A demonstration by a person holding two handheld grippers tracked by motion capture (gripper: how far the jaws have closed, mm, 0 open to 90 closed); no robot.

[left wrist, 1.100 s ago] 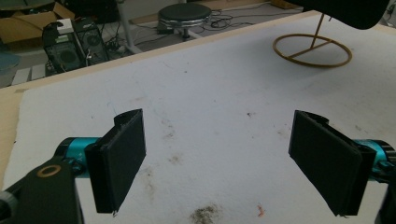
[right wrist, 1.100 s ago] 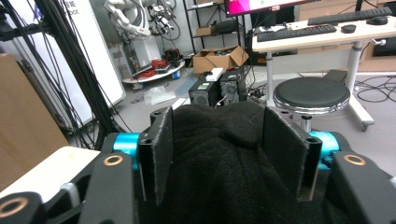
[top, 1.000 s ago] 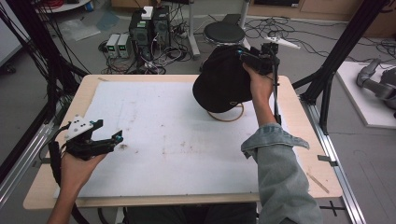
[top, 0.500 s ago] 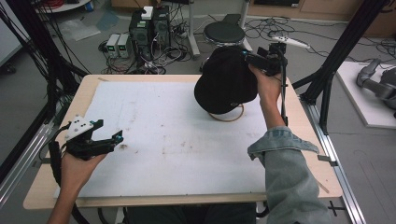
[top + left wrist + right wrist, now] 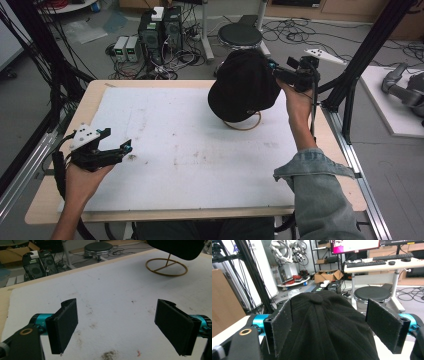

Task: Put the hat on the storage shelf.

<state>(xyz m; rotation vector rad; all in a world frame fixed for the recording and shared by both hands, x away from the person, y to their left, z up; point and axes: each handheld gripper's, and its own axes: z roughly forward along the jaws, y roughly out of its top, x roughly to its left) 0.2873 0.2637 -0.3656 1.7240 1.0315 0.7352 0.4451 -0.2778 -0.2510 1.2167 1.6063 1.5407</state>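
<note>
The white mat (image 5: 190, 150) fills the frame's middle. Your right gripper (image 5: 280, 76) has drifted rightward within the last second, jaws now spread around the black cap (image 5: 245, 85) on its gold wire stand (image 5: 243, 121) at upper right, apparently releasing it. Your left gripper (image 5: 117, 150) waits wide open, empty.

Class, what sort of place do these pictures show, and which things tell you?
Probably a robotics lab or workshop: computer towers and loose cables on the floor, a black frame around the table, and a monitor.

One black cap (image 5: 243, 85), one wire stand (image 5: 243, 122), two grippers.
</note>
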